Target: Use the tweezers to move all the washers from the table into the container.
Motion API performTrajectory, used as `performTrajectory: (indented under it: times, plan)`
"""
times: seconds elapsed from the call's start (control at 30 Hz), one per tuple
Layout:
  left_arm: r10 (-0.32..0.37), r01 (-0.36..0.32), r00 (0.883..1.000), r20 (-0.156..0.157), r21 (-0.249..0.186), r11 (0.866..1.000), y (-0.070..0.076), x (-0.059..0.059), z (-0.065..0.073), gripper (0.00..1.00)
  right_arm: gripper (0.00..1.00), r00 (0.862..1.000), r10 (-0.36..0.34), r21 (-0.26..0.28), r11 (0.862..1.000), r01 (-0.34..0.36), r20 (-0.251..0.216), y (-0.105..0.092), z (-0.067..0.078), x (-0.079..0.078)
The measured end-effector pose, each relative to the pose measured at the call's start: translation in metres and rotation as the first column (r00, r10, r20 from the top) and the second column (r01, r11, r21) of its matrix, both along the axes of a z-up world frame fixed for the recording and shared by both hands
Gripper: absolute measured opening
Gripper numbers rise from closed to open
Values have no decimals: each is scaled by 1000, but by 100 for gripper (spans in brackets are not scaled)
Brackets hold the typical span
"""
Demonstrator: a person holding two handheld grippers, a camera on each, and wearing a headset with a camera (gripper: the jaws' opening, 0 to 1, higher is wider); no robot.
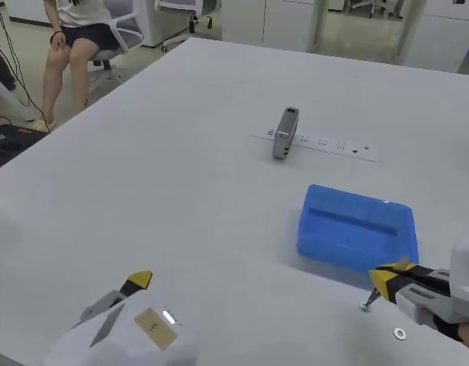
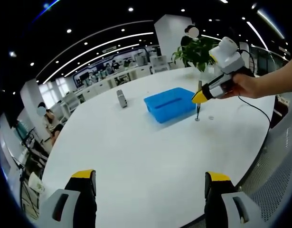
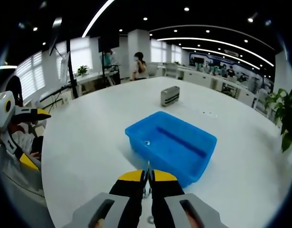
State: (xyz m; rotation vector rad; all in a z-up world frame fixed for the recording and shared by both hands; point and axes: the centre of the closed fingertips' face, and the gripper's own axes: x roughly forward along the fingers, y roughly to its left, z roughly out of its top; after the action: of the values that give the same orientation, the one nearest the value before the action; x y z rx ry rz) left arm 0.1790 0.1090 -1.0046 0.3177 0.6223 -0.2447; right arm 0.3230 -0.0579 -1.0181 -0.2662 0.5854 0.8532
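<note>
My right gripper (image 3: pixel 147 175) is clenched on the tweezers (image 1: pixel 369 300), which point down at the tabletop; I cannot tell whether their tips touch it. A loose washer (image 1: pixel 400 333) lies flat on the white table (image 1: pixel 181 191) just beside those tips, on the side nearer to me and apart from them. The blue container (image 1: pixel 356 227) sits just beyond the tweezers, its near wall close to the tips. In the right gripper view I see a single washer (image 3: pixel 146 142) lying on its floor near one corner. My left gripper (image 2: pixel 149 175) hangs released, jaws wide apart, over the near left of the table and well apart from the container. Farther back a grey block (image 1: pixel 286 132) stands on a flush power strip (image 1: pixel 326 143), away from the work. Beyond the table's far left edge a seated person (image 1: pixel 78 38) occupies an office chair. In the left gripper view a potted plant (image 2: pixel 198 51) stands past the far side of the table.
</note>
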Motion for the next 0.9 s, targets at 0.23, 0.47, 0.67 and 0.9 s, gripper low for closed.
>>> performTrajectory:
  times: [0.23, 0.47, 0.67, 0.9]
  plan:
    - [-10, 10, 1000, 10, 17, 1000, -1, 0, 2, 97, 1, 1000, 28, -56, 998, -28, -7, 0, -2, 1]
    - [2, -2, 1000, 16, 5, 1000, 0, 1, 3, 97, 1, 999, 35, -41, 999, -35, 8, 5, 15, 2]
    - [0, 0, 1000, 23, 6, 1000, 0, 1, 4, 97, 1, 998, 45, -22, 999, -45, 34, 11, 33, 5]
    - [3, -3, 1000, 27, 5, 1000, 1, 1, 5, 97, 1, 998, 45, -19, 999, -44, 54, 14, 42, 11]
